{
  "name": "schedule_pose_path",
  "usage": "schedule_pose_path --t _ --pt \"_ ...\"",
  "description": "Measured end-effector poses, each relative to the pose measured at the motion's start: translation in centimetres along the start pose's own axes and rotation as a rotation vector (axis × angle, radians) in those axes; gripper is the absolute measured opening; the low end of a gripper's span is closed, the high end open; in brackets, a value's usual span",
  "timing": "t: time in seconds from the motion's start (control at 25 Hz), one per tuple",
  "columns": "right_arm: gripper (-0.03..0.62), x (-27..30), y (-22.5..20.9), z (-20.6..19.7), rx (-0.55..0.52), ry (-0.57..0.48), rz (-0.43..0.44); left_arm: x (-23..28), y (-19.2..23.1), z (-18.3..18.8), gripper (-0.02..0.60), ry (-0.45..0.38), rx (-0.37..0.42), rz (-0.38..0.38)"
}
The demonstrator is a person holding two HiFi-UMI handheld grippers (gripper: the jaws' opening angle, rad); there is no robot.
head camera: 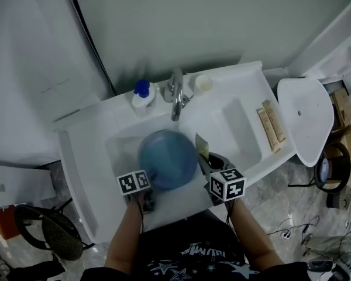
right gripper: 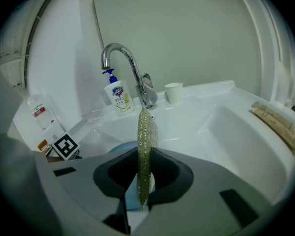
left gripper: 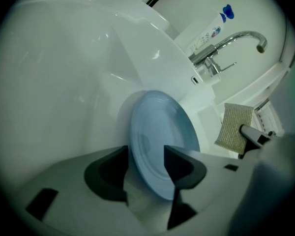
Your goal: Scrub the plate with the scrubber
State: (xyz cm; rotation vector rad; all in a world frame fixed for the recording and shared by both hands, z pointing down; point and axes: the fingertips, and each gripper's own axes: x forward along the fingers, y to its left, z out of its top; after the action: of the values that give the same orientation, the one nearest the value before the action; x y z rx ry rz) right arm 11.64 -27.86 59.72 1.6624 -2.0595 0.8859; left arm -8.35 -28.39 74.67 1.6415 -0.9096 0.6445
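A blue plate [head camera: 168,158] is held over the white sink basin [head camera: 120,145], tilted on edge. My left gripper [head camera: 145,193] is shut on the near rim of the plate [left gripper: 162,139], one jaw on each face. My right gripper [head camera: 206,167] is shut on a thin olive-gold scrubber [head camera: 202,147], held just right of the plate. In the right gripper view the scrubber [right gripper: 144,154] stands edge-on between the jaws, with a sliver of the plate [right gripper: 122,146] behind. The scrubber [left gripper: 233,127] hangs apart from the plate in the left gripper view.
A chrome tap [head camera: 176,93] stands behind the basin, with a blue-capped soap bottle [head camera: 143,98] to its left and a small white cup [head camera: 203,84] to its right. Two tan sticks [head camera: 271,125] lie on the right drainboard. A white stool [head camera: 305,119] stands at the right.
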Motion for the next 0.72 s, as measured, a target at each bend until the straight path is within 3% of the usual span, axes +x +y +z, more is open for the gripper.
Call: schedule_pose_path --t 0.16,0.4,0.72 --pt "0.071 -0.2 -0.7 0.0 -0.001 0.011 0.023 0.0 1.1 0.0 0.145 -0.015 -0.014 0.076" --pt "0.071 0.5 -1.2 0.2 -0.035 0.046 0.101 0.2 1.7 0.1 0.065 -0.034 -0.012 0.155" --pt "0.071 0.7 -2.5 0.4 -0.088 0.092 0.168 0.3 1.7 0.3 0.053 -0.049 -0.073 0.156"
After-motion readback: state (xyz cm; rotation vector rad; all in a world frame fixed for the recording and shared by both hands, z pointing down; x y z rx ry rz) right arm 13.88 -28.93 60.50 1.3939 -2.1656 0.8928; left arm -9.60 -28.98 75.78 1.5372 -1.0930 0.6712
